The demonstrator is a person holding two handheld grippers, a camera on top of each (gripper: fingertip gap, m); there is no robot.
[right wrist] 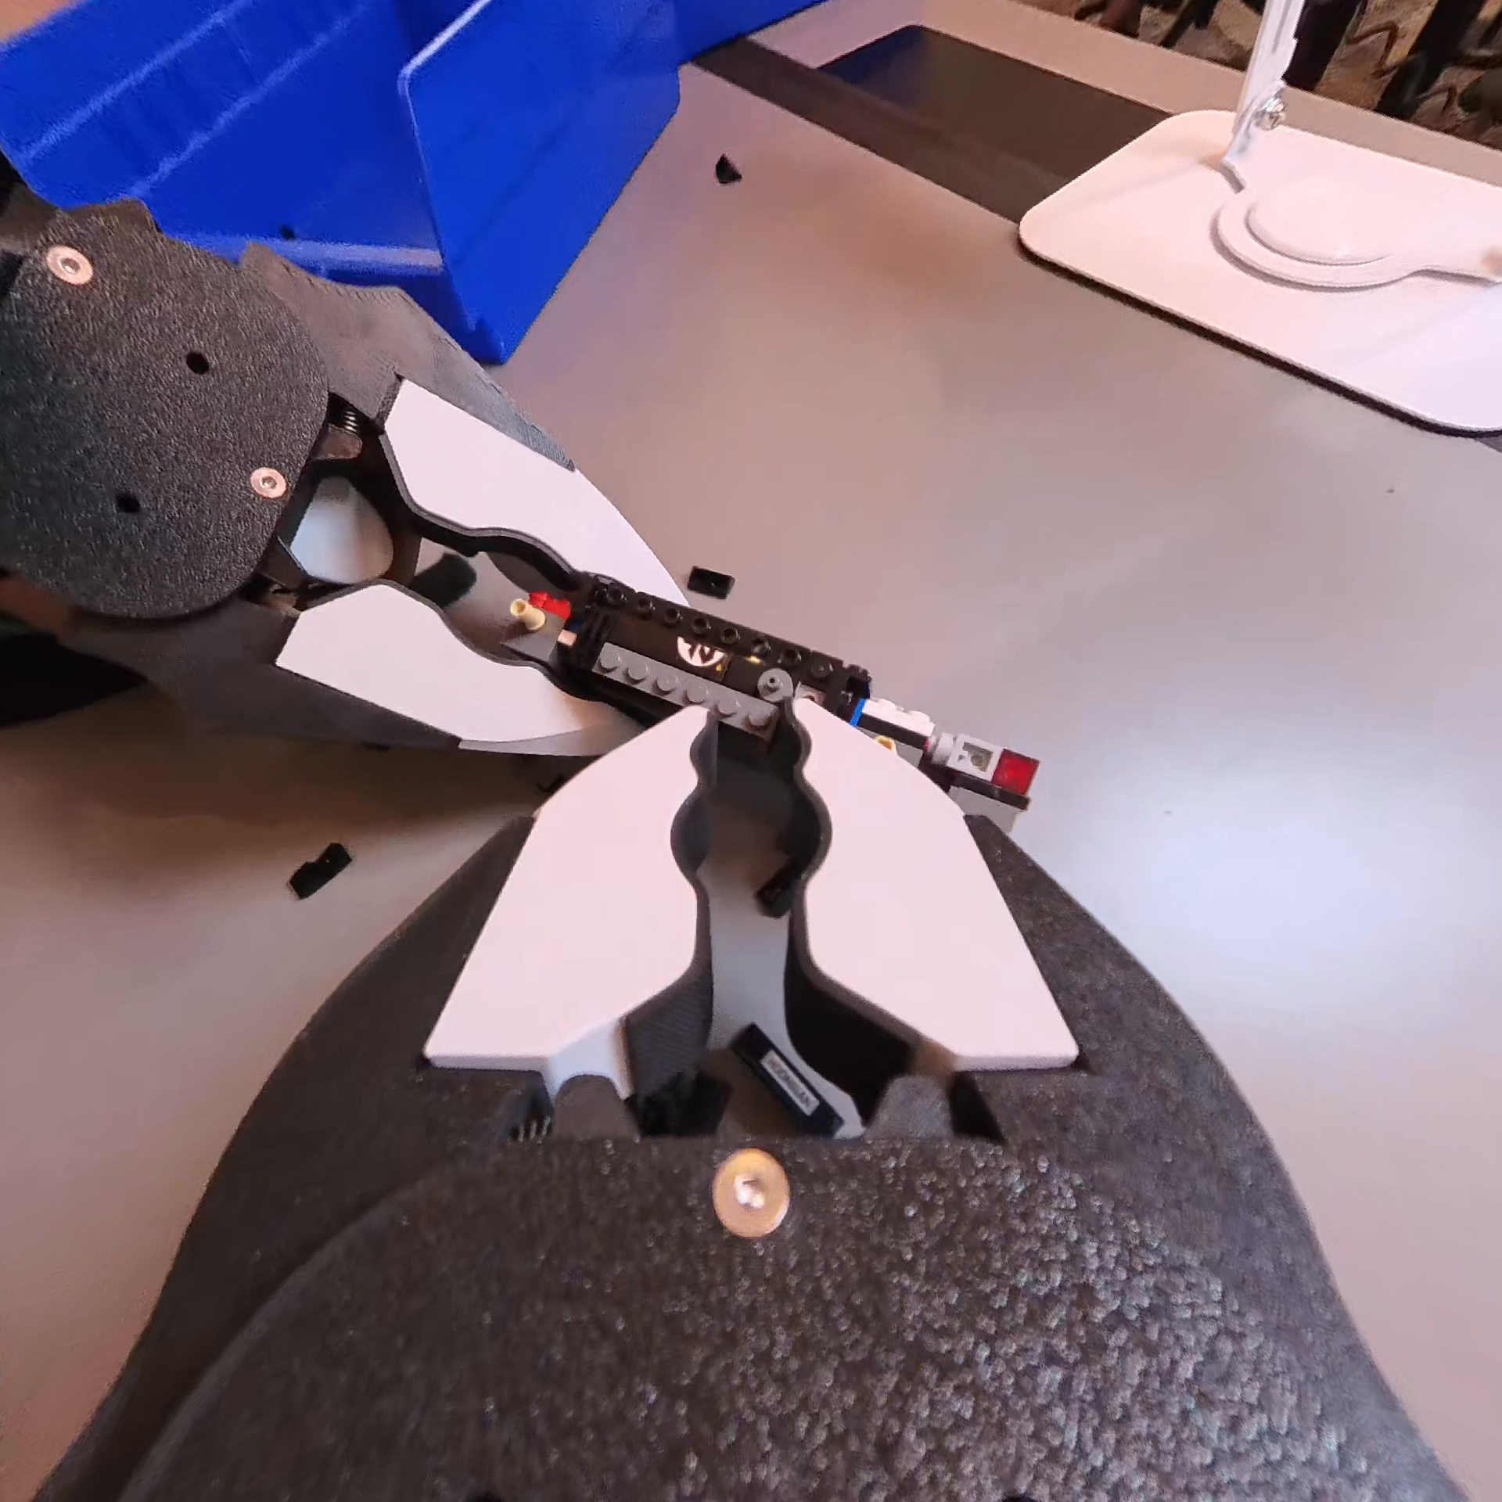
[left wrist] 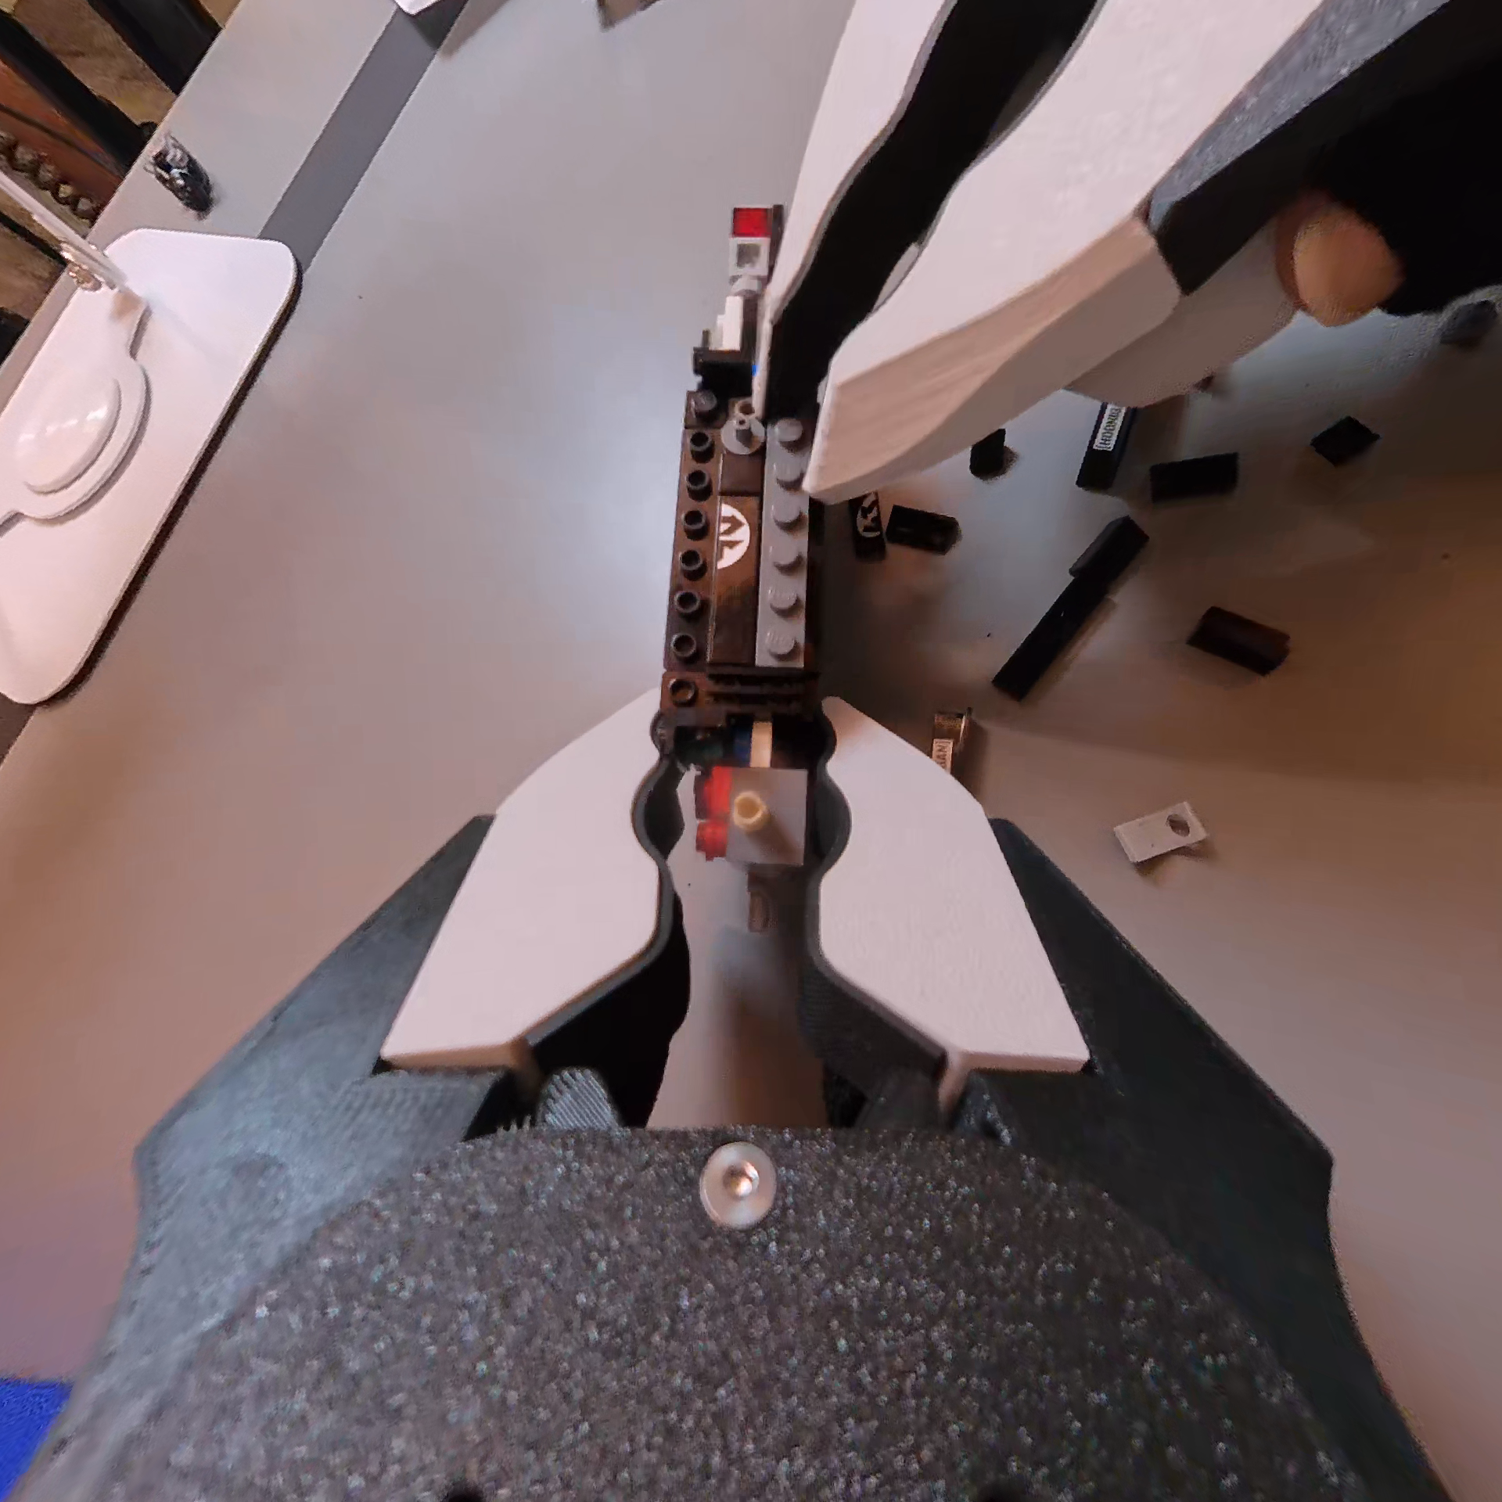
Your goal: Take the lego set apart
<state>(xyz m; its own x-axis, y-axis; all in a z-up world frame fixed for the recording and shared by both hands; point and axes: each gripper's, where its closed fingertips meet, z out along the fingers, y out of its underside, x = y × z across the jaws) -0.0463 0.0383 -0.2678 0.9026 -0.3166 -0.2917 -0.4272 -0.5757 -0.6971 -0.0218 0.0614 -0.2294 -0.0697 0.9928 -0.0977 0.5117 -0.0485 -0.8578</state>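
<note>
Black and grey, the long lego set [left wrist: 744,561] lies lifted just over the grey counter [left wrist: 455,520], its near end clamped between the closed fingers of the left tool [left wrist: 744,735]. The right tool [right wrist: 752,719] pinches the grey studded plate [right wrist: 691,687] on its top, nearly closed. Loose black bricks [left wrist: 1065,605] lie scattered beside it; a blue bin [right wrist: 325,122] and a white stand base [right wrist: 1300,268] sit farther off.
</note>
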